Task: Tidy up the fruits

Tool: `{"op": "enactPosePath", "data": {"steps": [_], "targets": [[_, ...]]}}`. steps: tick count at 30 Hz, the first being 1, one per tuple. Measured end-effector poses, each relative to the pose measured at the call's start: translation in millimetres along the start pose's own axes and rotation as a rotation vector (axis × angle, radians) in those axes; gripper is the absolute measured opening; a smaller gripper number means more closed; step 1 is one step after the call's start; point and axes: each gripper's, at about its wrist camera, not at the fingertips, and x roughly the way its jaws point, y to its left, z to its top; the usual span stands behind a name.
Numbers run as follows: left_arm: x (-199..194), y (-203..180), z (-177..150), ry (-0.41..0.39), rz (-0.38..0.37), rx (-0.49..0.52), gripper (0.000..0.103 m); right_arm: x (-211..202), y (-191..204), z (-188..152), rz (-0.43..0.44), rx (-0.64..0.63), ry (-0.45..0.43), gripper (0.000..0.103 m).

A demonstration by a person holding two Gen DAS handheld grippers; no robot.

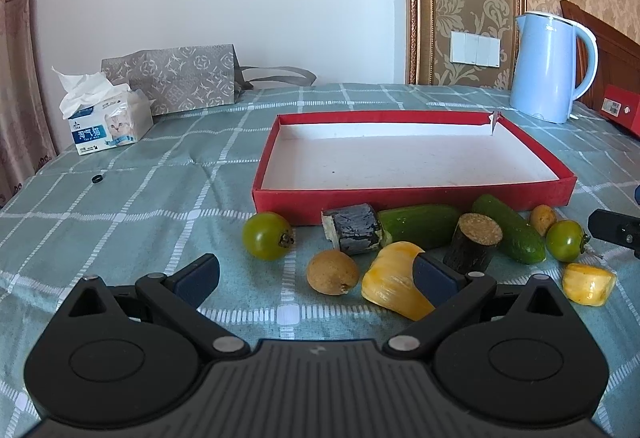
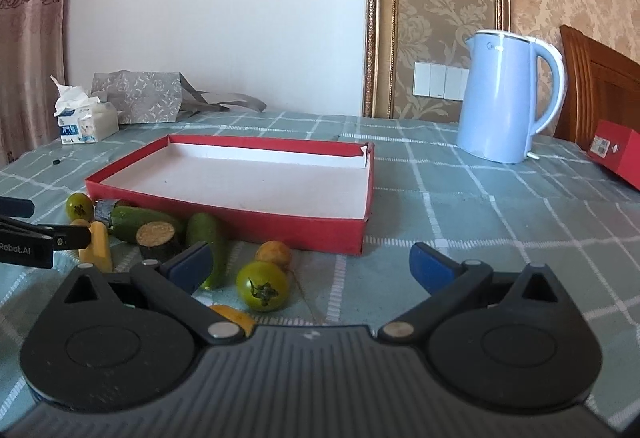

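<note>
A shallow red box (image 1: 412, 199) (image 2: 224, 216) with a white inside lies empty on the checked cloth. Along its near wall lie the fruits: two green tomatoes (image 1: 267, 235) (image 1: 565, 240) (image 2: 262, 285), two small cucumbers (image 1: 420, 224) (image 1: 508, 228) (image 2: 210, 238), two dark sugarcane chunks (image 1: 356, 232) (image 1: 474, 242) (image 2: 157, 238), brown round fruits (image 1: 332, 272) (image 1: 543, 218) (image 2: 274, 253) and yellow jackfruit pieces (image 1: 394, 280) (image 1: 588, 283) (image 2: 98, 244). My left gripper (image 1: 316, 276) is open low over the brown fruit and jackfruit piece. My right gripper (image 2: 310, 266) is open behind the right tomato.
A light blue kettle (image 1: 550, 66) (image 2: 508, 96) stands at the back right, with a red carton (image 2: 618, 154) beside it. A tissue pack (image 1: 106, 118) and a grey patterned bag (image 1: 180, 78) sit at the back left. A small black ring (image 1: 97, 178) lies on the cloth.
</note>
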Motion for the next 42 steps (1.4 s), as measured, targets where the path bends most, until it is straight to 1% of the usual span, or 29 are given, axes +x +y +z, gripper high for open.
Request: {"op": "enactPosePath", "data": {"steps": [9, 18, 22, 25, 30, 33, 36, 38, 40, 42], "targets": [[0.4, 0.2, -1.0, 0.001, -0.004, -0.002, 0.103, 1.0, -7.6, -3.3, 0.016, 0.059, -0.013, 0.103], [-0.5, 1.0, -1.6, -0.006, -0.002, 0.008, 0.103, -0.1, -10.4, -2.3, 0.028, 0.078, -0.013, 0.103], [-8.1, 6.3, -5.2, -0.027, -0.022, 0.004, 0.103, -5.4, -9.0, -0.7, 0.014, 0.053, -0.029, 0.103], [-10.3, 8.9, -8.3, -0.020, -0.032, 0.001, 0.103, -6.1, -11.1, -1.5, 0.012, 0.059, -0.037, 0.103], [-11.6, 4.4, -11.5, -0.018, -0.060, 0.005, 0.103, -0.8, -16.2, -4.8, 0.027, 0.096, -0.018, 0.103], [-10.8, -2.7, -8.9, -0.012, -0.093, -0.008, 0.103, 1.5, -17.2, -7.0, 0.024, 0.104, -0.011, 0.103], [-8.9, -15.5, -8.4, -0.011, -0.112, 0.027, 0.103, 2.3, -19.7, -8.9, 0.020, 0.121, -0.014, 0.103], [-6.4, -21.7, -9.2, -0.011, -0.110, 0.056, 0.103, 3.4, -22.1, -10.4, 0.025, 0.136, -0.013, 0.103], [-2.7, -24.2, -8.6, -0.004, -0.110, 0.080, 0.103, 4.3, -25.2, -10.8, 0.033, 0.155, -0.009, 0.103], [-0.6, -20.6, -6.9, -0.003, -0.136, 0.082, 0.103, 4.3, -30.0, -11.5, 0.041, 0.180, -0.010, 0.103]]}}
